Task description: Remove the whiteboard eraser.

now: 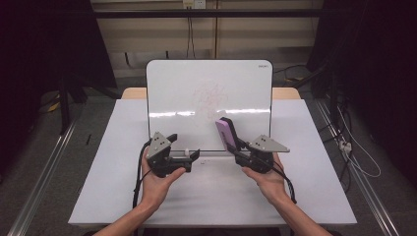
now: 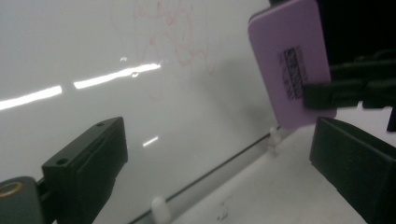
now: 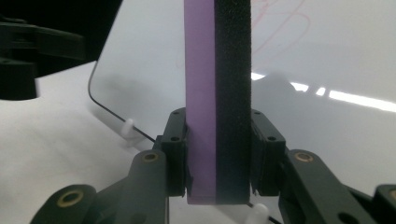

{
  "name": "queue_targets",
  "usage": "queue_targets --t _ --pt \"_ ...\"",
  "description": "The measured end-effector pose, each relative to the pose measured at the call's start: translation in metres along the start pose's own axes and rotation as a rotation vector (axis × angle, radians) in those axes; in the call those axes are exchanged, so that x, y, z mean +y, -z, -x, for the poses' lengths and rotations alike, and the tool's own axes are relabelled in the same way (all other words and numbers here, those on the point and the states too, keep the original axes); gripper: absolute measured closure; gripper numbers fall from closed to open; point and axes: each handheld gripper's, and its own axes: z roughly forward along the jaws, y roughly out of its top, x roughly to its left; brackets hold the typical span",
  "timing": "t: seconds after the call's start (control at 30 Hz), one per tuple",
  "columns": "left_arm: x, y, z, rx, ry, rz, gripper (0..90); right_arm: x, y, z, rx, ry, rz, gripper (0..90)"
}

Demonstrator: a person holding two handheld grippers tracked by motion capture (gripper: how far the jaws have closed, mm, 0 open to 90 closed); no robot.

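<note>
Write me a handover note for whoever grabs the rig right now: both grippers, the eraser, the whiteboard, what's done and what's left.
Right gripper: shut on the purple eraser, black felt side along one jaw, held in front of the whiteboard.
Left gripper: open, holding nothing, at the board's lower edge.
Board lies propped on the table; red scribble is on it, unwiped.
Done: eraser picked up.
Left, likely: wipe off the scribble.

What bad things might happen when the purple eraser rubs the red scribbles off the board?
1. The whiteboard leans upright on small white pegs, and the left gripper is open, not holding it. A hard push might tip or slide it.
2. The right gripper pinches the eraser only at its lower end, so it might twist or slip.
3. The purple back, not the black felt, might meet the red scribbles.
</note>
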Motion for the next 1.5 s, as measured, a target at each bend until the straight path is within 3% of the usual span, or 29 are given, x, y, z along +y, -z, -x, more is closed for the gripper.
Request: queue_targets --t 0.2,0.3,0.37,0.57,0.7,0.83,0.9,1.03,1.2,1.27,1.5 --pt "0.01 -0.014 0.007 -0.019 0.023 0.057 4.3 0.001 -0.01 -0.011 0.041 -0.041 0.02 64.3" --pt "0.011 -0.015 0.009 -0.008 0.024 0.081 5.3 0.002 -0.014 -0.017 0.063 -0.055 0.024 64.4" --pt "0.011 -0.017 0.01 -0.012 0.054 0.105 5.3 0.001 -0.018 -0.021 0.066 -0.059 0.023 64.4" --pt "0.011 -0.02 0.01 -0.012 0.076 0.127 5.5 0.0 -0.026 -0.03 0.084 -0.09 0.031 64.5" --pt "0.009 -0.028 0.009 -0.027 0.122 0.127 6.8 -0.002 -0.031 -0.034 0.108 -0.114 0.034 64.5" --pt "0.005 -0.033 0.012 -0.026 0.114 0.14 12.8 -0.009 -0.034 -0.041 0.124 -0.123 0.037 64.5" --pt "0.004 -0.033 0.013 -0.04 0.14 0.16 17.2 -0.01 -0.035 -0.043 0.123 -0.136 0.043 64.5" --pt "0.002 -0.031 0.015 -0.041 0.135 0.184 26.4 -0.009 -0.034 -0.043 0.121 -0.164 0.067 64.5" --pt "-0.004 -0.032 0.015 -0.067 0.177 0.192 35.6 -0.008 -0.034 -0.041 0.118 -0.2 0.082 64.4" --pt "-0.006 -0.032 0.017 -0.061 0.168 0.204 36.0 -0.009 -0.034 -0.041 0.117 -0.207 0.084 64.4" --pt "-0.009 -0.034 0.021 -0.032 0.192 0.213 37.9 -0.012 -0.035 -0.043 0.128 -0.231 0.083 64.4"
